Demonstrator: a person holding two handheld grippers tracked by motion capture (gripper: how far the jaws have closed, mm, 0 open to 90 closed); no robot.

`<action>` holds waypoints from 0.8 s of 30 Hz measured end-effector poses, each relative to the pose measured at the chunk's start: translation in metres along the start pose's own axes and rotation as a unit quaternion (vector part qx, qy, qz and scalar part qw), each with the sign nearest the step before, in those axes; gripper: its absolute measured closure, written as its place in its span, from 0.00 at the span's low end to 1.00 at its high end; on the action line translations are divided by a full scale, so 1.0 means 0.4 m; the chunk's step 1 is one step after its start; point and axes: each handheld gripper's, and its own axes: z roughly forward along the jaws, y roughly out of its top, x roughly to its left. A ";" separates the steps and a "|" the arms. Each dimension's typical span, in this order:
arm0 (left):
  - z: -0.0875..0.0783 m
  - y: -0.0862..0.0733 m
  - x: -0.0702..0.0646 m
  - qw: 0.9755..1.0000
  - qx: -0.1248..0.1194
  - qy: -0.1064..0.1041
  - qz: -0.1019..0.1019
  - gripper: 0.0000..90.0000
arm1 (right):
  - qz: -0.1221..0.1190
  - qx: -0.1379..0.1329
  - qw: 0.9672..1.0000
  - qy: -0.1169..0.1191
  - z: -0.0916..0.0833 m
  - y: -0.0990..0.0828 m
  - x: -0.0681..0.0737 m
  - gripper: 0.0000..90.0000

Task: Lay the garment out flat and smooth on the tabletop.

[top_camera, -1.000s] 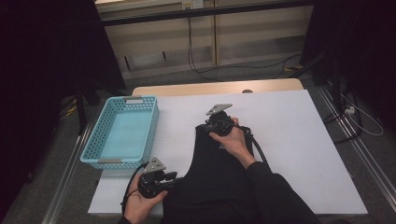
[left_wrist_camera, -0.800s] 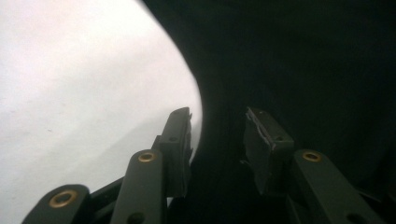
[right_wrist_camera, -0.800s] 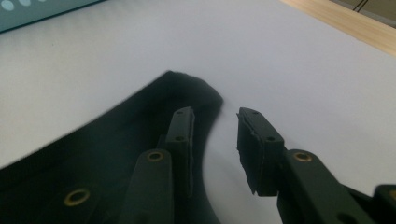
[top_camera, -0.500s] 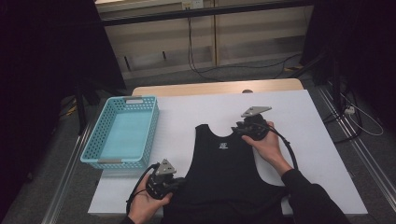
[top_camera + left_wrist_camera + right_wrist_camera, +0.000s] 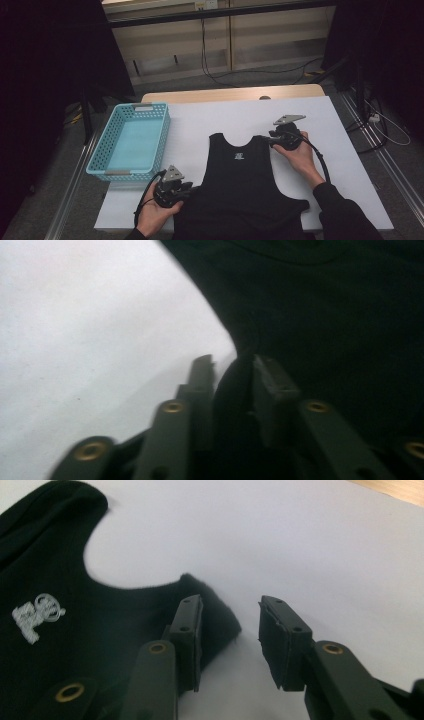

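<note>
A black sleeveless top (image 5: 245, 175) lies flat on the white table (image 5: 225, 117), neck away from me, with a small white logo (image 5: 239, 155) below the neckline. My left gripper (image 5: 187, 189) sits at the top's lower left side, shut on a fold of its edge; in the left gripper view black cloth (image 5: 325, 305) fills the narrow gap between the jaws (image 5: 232, 365). My right gripper (image 5: 265, 139) is at the right shoulder strap, open. In the right gripper view the strap end (image 5: 210, 615) lies by the left jaw, and the gap (image 5: 230, 605) holds nothing.
A light blue plastic basket (image 5: 163, 145) stands empty at the table's left edge, close to my left hand. Bare white table stretches behind and to the right of the top. Cables run across the floor beyond the table.
My right gripper moved from the neckline out to the right, drawing the shoulder strap with it, and now stands open. The top has spread wider and flatter. My left gripper shifted slightly right.
</note>
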 end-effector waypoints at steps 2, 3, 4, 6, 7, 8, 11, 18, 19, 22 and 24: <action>0.000 -0.002 0.000 1.000 -0.003 -0.004 -0.004 0.70 | 0.002 0.000 1.000 0.002 0.015 0.009 -0.002 0.68; -0.001 -0.002 0.000 1.000 -0.002 -0.004 -0.002 0.69 | 0.000 0.003 1.000 0.003 0.023 0.013 -0.001 0.69; 0.000 -0.003 0.000 1.000 -0.003 -0.004 -0.002 0.67 | -0.004 0.009 1.000 0.002 0.032 0.015 0.000 0.69; -0.001 -0.002 0.001 1.000 -0.004 -0.002 0.001 0.65 | -0.007 0.017 1.000 0.007 0.050 0.015 0.002 0.69; 0.000 -0.002 0.001 1.000 -0.008 -0.003 0.000 0.64 | -0.009 0.018 1.000 0.007 0.058 0.014 0.005 0.71; -0.001 -0.002 0.001 1.000 -0.009 -0.003 0.000 0.63 | -0.006 0.014 1.000 0.010 0.063 0.015 0.006 0.72; -0.003 -0.001 -0.001 1.000 -0.013 -0.005 0.003 0.63 | -0.010 0.016 1.000 0.021 0.072 0.024 0.006 0.80; -0.007 0.001 -0.005 1.000 -0.020 -0.005 0.008 0.63 | -0.016 0.014 1.000 0.003 0.087 0.044 0.012 0.98; -0.008 0.001 -0.005 1.000 -0.020 -0.005 0.009 0.63 | -0.011 0.009 1.000 -0.002 0.089 0.047 0.008 0.98; -0.007 0.002 -0.005 1.000 -0.022 -0.003 0.010 0.63 | 0.000 0.006 1.000 -0.015 0.098 0.052 -0.008 0.98; -0.006 0.002 -0.006 1.000 -0.023 -0.002 0.010 0.63 | -0.002 0.009 1.000 -0.024 0.104 0.055 -0.013 0.98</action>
